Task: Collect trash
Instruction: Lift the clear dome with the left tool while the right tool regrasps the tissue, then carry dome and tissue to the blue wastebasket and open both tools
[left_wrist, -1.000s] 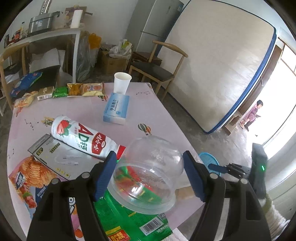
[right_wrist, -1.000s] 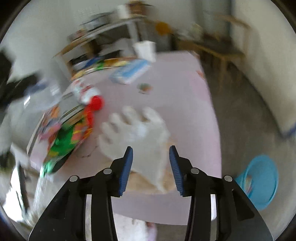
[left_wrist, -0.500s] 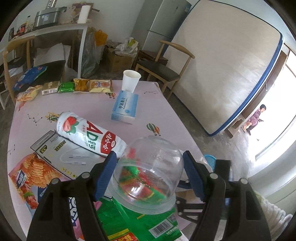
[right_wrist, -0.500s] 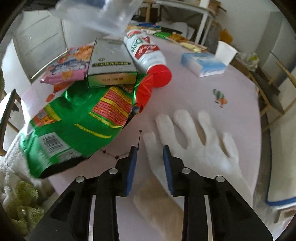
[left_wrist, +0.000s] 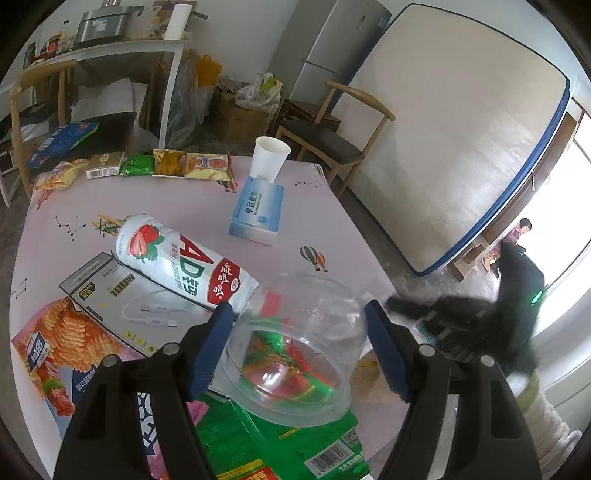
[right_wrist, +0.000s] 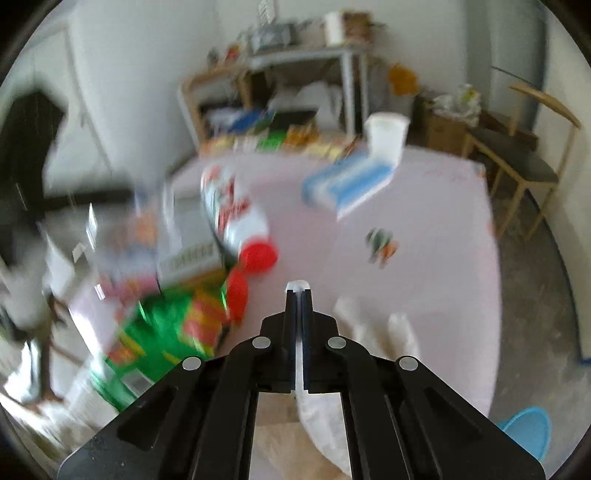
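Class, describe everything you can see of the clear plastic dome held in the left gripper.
The dome is a transparent, thin-looking plastic cover, rounded on top and flaring to a wide rim. It is tilted, its open rim toward the camera and down. The left gripper holds it above the table, a blue pad pressing each side. It looks empty; the green snack bag lying under it shows through its wall, and the red cap end of the bottle is behind it. Specks or droplets mark its surface.

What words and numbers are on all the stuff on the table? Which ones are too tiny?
"AD" in big red letters: white strawberry drink bottle.
"100": flat grey cable box.
Chinese characters, too small to be sure of: blue tissue box, orange chip bag.
Barcode digits, unreadable: green snack bag.
Right wrist view: too blurred.
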